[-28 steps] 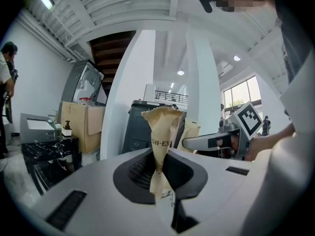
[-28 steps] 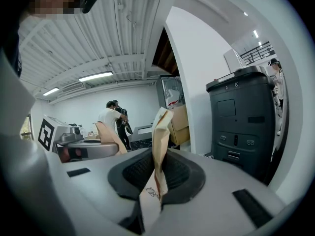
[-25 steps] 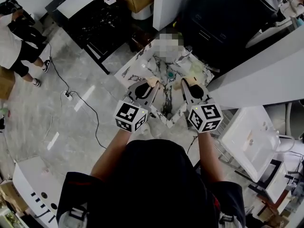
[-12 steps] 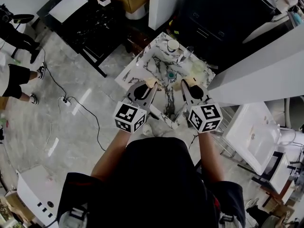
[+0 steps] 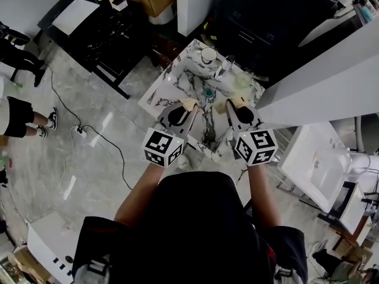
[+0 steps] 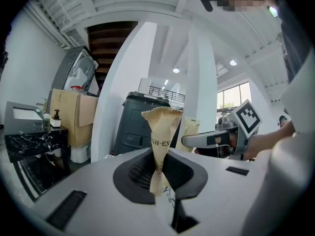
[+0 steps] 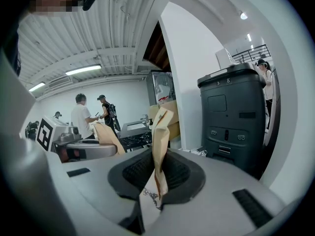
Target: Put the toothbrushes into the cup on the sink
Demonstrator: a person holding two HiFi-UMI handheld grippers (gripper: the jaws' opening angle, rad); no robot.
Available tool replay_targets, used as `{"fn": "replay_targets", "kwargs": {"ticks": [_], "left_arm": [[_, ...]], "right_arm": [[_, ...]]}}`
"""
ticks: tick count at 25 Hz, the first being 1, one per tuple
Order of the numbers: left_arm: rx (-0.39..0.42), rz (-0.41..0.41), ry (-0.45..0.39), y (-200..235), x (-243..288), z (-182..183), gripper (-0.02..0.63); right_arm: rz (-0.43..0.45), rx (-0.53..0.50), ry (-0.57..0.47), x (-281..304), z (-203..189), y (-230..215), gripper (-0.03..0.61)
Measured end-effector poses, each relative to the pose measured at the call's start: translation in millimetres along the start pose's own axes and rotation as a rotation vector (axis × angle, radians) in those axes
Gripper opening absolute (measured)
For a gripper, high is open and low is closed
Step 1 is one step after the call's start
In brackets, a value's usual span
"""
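The left toothbrush (image 6: pixel 160 132), paper-wrapped, is standing pinched by its lower end in the nearly closed left gripper (image 5: pixel 187 107). The right toothbrush (image 7: pixel 160 141) is sitting the same way in the right gripper (image 5: pixel 235 105), both hovering over the near edge of the sink (image 5: pixel 160 90), with the cup (image 5: pixel 208 55) well apart at 12 o'clock. Since the jaws are squeezing only thin creased paper low down, a wrapper may be bending or slipping on the way, its tall end catching the rim, tipping the cup or hitting the glass (image 5: pixel 227 65) at the cup's 4 o'clock.
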State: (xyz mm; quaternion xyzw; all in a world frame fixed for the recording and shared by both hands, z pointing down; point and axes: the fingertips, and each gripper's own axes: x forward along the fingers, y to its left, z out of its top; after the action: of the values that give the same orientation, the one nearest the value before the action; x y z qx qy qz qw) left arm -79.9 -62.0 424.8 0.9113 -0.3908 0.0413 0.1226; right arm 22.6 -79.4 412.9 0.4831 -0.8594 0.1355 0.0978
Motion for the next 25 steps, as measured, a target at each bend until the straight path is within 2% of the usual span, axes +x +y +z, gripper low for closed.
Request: {"fn": "replay_targets", "kwargs": {"ticks": [11,25], "left_arm": [[0.002,0.003,0.040,-17.1,44.1,-6.3,0.040],[-0.031,0.057,0.108,-21.2,111.1,-20.7,0.038]], "right_arm": [[0.006,0.024,0.000,1.1,0.6,-52.3,0.064],[0.032,0.057,0.007,34.8,8.4,-138.7,0.064]]}}
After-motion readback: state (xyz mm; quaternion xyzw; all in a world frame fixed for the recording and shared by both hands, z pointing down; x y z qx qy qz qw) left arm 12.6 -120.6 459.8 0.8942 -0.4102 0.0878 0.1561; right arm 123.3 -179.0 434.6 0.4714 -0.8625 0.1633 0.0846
